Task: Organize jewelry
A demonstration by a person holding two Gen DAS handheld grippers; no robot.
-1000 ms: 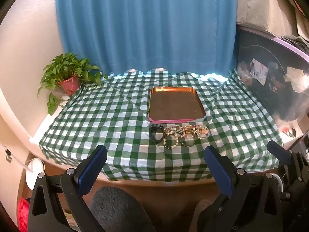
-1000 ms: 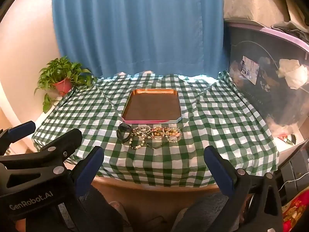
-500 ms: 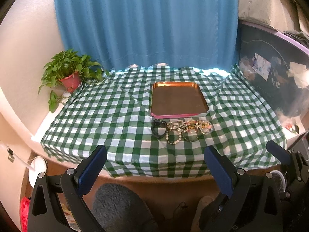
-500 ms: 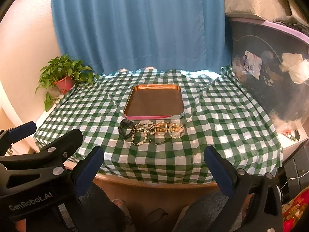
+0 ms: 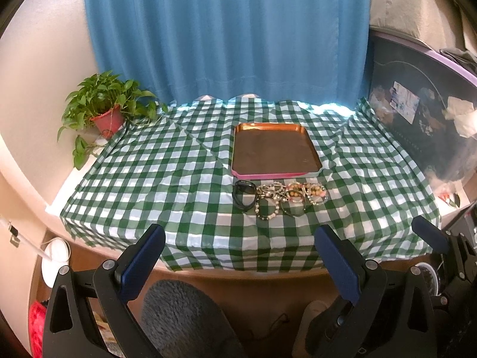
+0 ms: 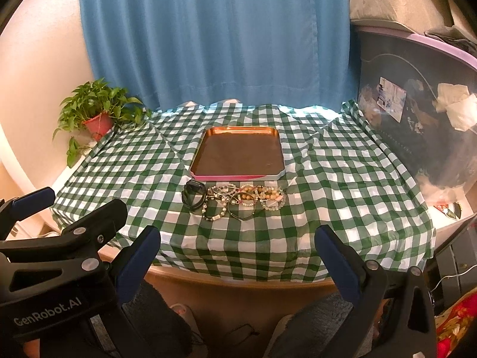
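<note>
On the checked table (image 5: 167,179), a cluster of bracelets (image 5: 286,198) and a dark watch (image 5: 244,198) lies just in front of the empty copper tray (image 5: 275,152), likely its destination. Both grippers hang short of the table edge at 6 o'clock, left gripper (image 5: 238,253) and right gripper (image 6: 237,252) each with fingers spread wide, nothing held. Only the right view shows the left gripper's body at 8 o'clock.

A rectangular copper-toned metal tray (image 5: 275,152) sits mid-tabletop (image 5: 149,185); a cluster of beaded bracelets (image 5: 287,198) lies just before it, a black wristband (image 5: 244,199) at their left, a red-potted leafy plant (image 5: 107,106) far left.
</note>
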